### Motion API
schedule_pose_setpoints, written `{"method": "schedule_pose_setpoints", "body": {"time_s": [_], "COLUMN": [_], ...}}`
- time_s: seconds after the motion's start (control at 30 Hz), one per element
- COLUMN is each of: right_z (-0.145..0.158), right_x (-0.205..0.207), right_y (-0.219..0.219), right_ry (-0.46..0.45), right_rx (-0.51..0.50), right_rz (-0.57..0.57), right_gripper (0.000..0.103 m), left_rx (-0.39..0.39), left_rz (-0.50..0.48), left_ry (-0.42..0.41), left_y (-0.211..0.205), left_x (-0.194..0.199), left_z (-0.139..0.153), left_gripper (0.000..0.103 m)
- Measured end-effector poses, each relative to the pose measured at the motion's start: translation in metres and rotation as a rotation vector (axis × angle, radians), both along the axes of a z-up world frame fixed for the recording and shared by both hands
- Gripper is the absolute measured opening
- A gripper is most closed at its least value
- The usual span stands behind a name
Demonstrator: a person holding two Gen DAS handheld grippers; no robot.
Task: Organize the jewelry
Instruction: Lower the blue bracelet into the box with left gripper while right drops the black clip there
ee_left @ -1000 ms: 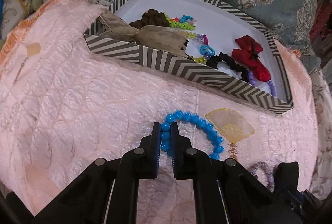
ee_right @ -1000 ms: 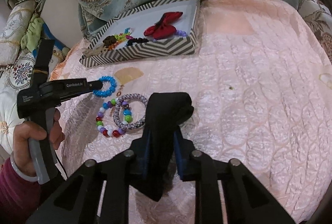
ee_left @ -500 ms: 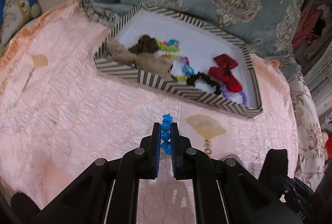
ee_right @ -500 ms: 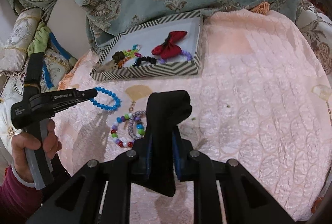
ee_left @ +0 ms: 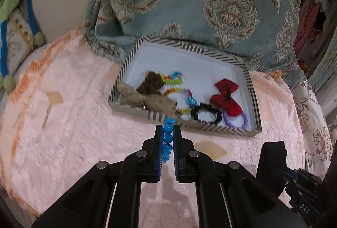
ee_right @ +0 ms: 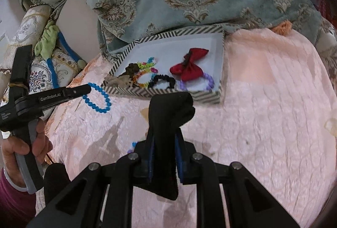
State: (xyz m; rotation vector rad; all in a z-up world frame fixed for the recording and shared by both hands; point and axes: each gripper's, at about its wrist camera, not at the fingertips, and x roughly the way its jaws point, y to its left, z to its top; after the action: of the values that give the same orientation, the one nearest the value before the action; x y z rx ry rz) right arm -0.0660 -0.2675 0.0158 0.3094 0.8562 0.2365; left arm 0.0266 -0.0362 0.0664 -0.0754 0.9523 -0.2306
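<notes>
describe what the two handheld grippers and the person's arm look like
Both grippers are matte black, with two flat parallel fingers on angled linkage arms joined by round silver pins; the finger pads have blue edges. The left gripper carries white lettering along its side, a grey trigger handle and a tall black upright block behind. The right gripper looks the same build. The left hand shows a maroon sleeve and a pale bangle at the wrist.

The setting was a home, most likely a bedroom. The work surface was a bed covered with a quilted pink bedspread [ee_right: 263, 114]. A teal damask blanket [ee_left: 210, 6] lay bunched behind it, with embroidered cushions [ee_right: 42, 72] to one side. Clothing [ee_left: 309, 15] hung at the far edge. A striped box [ee_left: 202, 128] held hair accessories and bead bracelets.
</notes>
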Motion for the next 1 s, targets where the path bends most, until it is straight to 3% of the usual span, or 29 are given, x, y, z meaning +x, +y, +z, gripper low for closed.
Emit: {"method": "schedule_pose_setpoints", "body": {"time_s": [0.23, 0.6, 0.8, 1.0], "right_z": [0.006, -0.006, -0.022, -0.045], "right_x": [0.048, 0.147, 0.207, 0.257], "right_y": [-0.001, 0.006, 0.013, 0.019], "right_ry": [-0.002, 0.034, 0.066, 0.104], "right_rx": [0.003, 0.015, 0.017, -0.003], "right_rz": [0.011, 0.021, 0.024, 0.01], "right_gripper": [0.017, 0.017, 0.017, 0.017], "left_rx": [0.069, 0.087, 0.095, 0.123], "left_rz": [-0.016, -0.042, -0.001, 0.07], "left_ry": [-0.036, -0.047, -0.038, 0.036], "left_y": [-0.011, -0.036, -0.039, -0.019], "left_x": [0.037, 0.129, 0.18, 0.207], "left_z": [0.009, 0.006, -0.021, -0.064], "left_gripper": [0.0, 0.0, 0.0, 0.0]}}
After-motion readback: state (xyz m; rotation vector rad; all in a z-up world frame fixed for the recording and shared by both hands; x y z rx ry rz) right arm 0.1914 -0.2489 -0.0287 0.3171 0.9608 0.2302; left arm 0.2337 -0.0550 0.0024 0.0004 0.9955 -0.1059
